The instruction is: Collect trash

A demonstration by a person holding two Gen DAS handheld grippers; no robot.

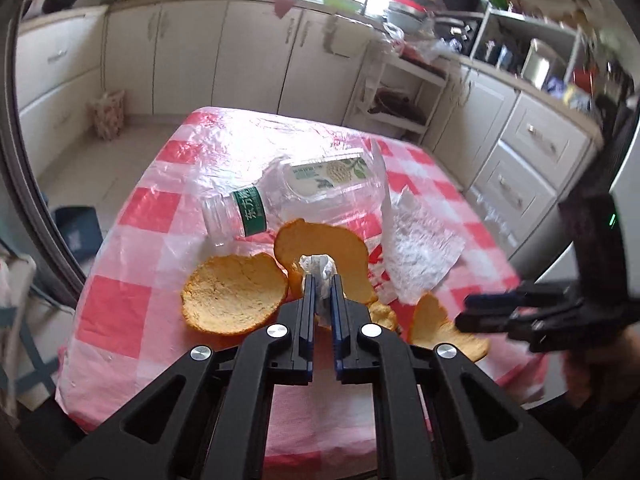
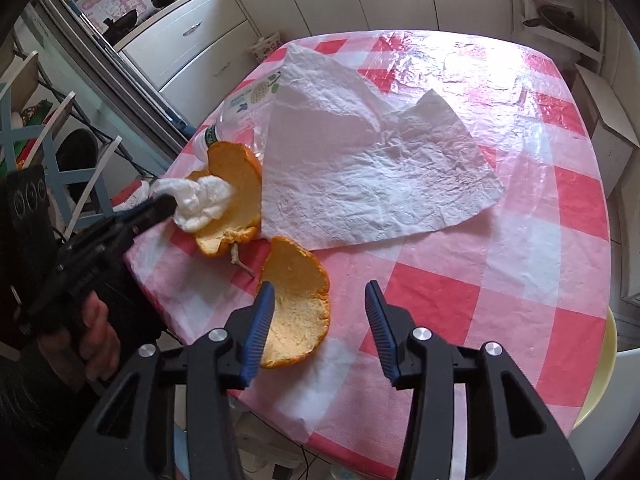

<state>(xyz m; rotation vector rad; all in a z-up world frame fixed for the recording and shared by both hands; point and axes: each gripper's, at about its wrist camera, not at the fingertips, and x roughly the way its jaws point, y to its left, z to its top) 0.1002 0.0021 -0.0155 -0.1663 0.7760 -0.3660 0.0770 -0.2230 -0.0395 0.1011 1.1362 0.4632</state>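
Left tool (image 1: 320,280), jaws closed on a crumpled white tissue wad (image 1: 318,266), held just above the orange peels; in the right wrist view the same wad (image 2: 204,204) bulges from the tool tip in front of a cupped peel. Right tool (image 2: 320,300), jaws apart and empty, hovering over the near edge of the bench (image 2: 520,272), with the nearest orange peel (image 2: 298,304) lying partly behind its left finger and not gripped.

Progress, as judged from the scene: early. One item, the wad, is in a grip; no bin or bag for the trash can be seen, so nothing appears deposited yet. Still on the checked red-and-white cloth: a broad peel piece (image 1: 234,294), an arched peel (image 1: 324,244) behind the wad, another peel at right (image 1: 444,328), an empty clear plastic water bottle (image 1: 256,208) with a green label lying on its side, and a flat, creased paper towel sheet (image 2: 372,168) that leans partly over the bottle.

Appearance of the trash: peels are pale and pithy inside, curled, one bearing a short stem; the wad is soft and compressed; the bottle is transparent and seemingly uncapped, though its mouth is unclear.
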